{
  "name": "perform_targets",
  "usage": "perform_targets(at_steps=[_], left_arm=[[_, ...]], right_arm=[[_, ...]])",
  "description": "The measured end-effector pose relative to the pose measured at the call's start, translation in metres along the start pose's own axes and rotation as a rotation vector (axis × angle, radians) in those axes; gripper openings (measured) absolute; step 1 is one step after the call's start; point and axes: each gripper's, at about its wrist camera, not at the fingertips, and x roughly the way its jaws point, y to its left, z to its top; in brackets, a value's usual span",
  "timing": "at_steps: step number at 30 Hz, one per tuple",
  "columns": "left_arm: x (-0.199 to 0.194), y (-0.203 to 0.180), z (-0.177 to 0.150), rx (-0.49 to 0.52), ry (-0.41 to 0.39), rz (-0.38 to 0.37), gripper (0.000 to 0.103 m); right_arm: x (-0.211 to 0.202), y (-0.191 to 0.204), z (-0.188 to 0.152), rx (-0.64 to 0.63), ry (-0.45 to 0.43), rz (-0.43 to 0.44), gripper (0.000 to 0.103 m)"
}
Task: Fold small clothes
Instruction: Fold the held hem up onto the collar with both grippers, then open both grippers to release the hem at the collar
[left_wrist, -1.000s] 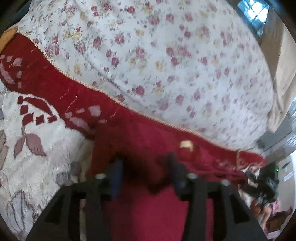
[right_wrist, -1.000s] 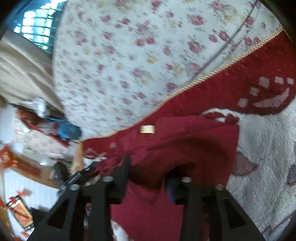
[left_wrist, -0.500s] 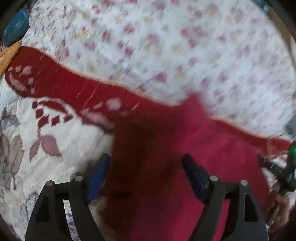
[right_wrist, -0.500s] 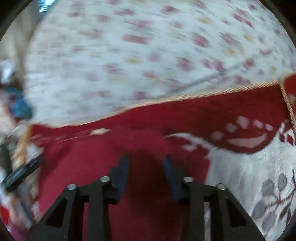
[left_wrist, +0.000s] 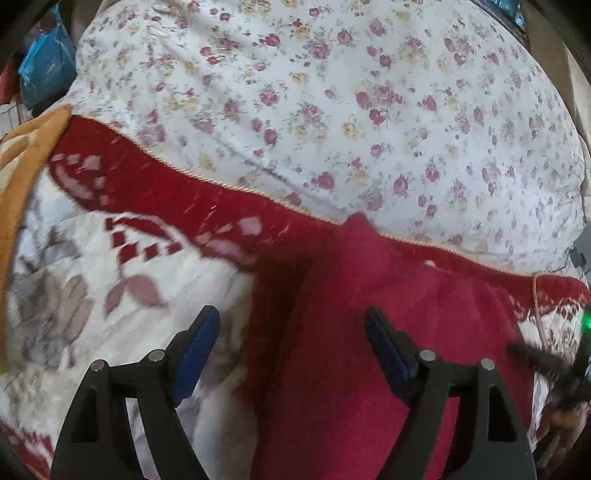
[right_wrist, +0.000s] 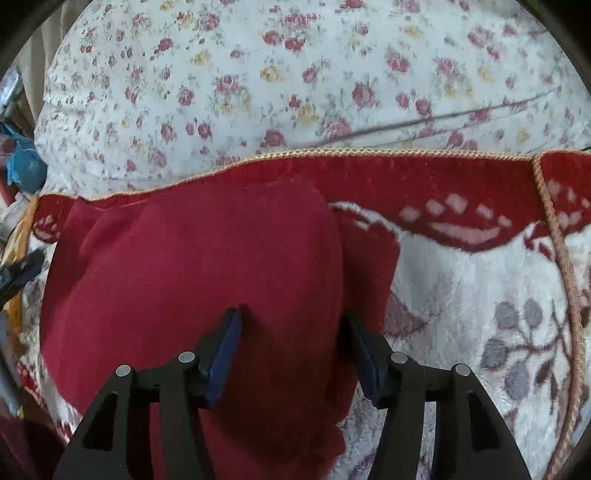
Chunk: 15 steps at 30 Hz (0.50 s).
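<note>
- Left wrist view: left hand-held gripper (left_wrist: 291, 343) spread wide, nothing gripped, over left edge of red garment (left_wrist: 388, 332).
- Right wrist view: right hand-held gripper (right_wrist: 291, 336) just reopened, pads off cloth; garment flat on red-bordered blanket (right_wrist: 480, 295) beside floral bedsheet (right_wrist: 295, 74).

Between the open jaws of the left gripper (left_wrist: 291, 345) lay the edge of the red garment (left_wrist: 369, 332), and the pads did not press on it; the space between them was free above the cloth. Left of its jaws the blanket (left_wrist: 92, 280) was bare and flat. Ahead of the jaws the flowered bedcover (left_wrist: 332, 110) rose like a soft wall. The right gripper (right_wrist: 291, 345) had just been opening, the garment's fold (right_wrist: 207, 266) between its jaws. Right of them the blanket (right_wrist: 480, 295) lay open.
</note>
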Motion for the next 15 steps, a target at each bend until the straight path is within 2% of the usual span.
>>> perform_targets(at_steps=[2,4,7,10,12,15], left_arm=[[-0.012,0.005,-0.010,-0.002,0.022,0.018,0.080],[-0.017,0.013,-0.020,-0.024,0.029,0.008,0.084],[-0.013,0.022,-0.037,-0.061,0.071,-0.009,0.086],[0.003,0.024,-0.049,-0.051,0.133,-0.011,0.086],[0.012,0.024,-0.049,-0.014,0.150,0.025,0.086],[0.017,0.028,-0.044,-0.001,0.142,0.033,0.086]], right_arm=[[-0.022,0.026,0.013,-0.037,-0.078,0.043,0.062],[-0.028,0.059,0.024,-0.099,-0.090,0.108,0.068],[0.002,0.124,0.041,-0.156,-0.024,0.326,0.068],[0.041,0.180,0.044,-0.206,0.044,0.356,0.068],[0.071,0.216,0.046,-0.240,0.089,0.378,0.066],[0.125,0.251,0.059,-0.257,0.098,0.289,0.064]])
